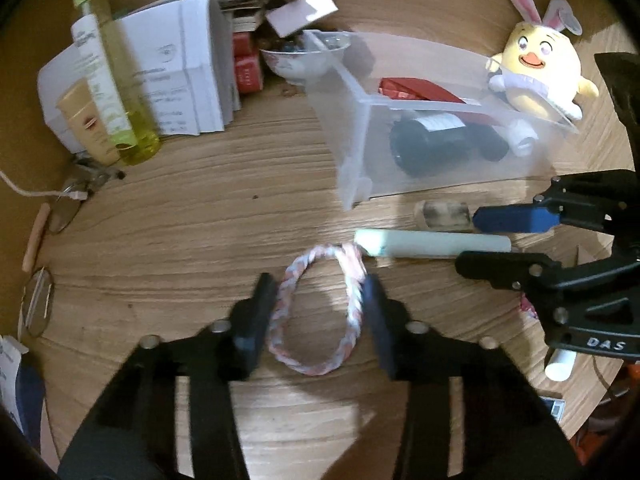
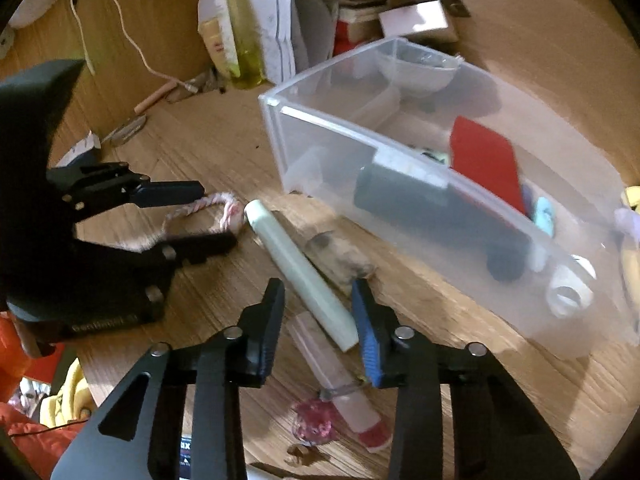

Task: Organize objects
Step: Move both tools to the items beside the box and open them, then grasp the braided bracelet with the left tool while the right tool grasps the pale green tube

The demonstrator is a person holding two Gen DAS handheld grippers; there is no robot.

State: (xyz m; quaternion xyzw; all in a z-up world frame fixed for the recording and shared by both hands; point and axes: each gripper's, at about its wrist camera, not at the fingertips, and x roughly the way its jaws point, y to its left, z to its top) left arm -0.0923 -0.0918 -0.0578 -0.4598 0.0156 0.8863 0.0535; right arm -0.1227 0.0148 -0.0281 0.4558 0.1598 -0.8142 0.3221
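Observation:
A pink-and-white braided rope ring (image 1: 320, 308) lies on the wooden table (image 1: 200, 232) between the fingers of my open left gripper (image 1: 320, 312); the pads sit just outside it. It also shows in the right wrist view (image 2: 204, 216). A pale green stick (image 1: 432, 243) lies to its right. My open right gripper (image 2: 318, 320) straddles the near end of that stick (image 2: 300, 272). A clear plastic bin (image 1: 360, 136) holds a black cylinder (image 1: 440, 146) and a red box (image 1: 416, 90).
A yellow chick plush (image 1: 540, 68) leans at the bin's far end. A yellow-green bottle (image 1: 116, 80), white cartons (image 1: 176, 72) and a bowl (image 1: 304, 56) stand at the back. A brownish cylinder (image 1: 442, 216), a pink-capped tube (image 2: 340, 380) and glasses (image 1: 38, 304) lie on the table.

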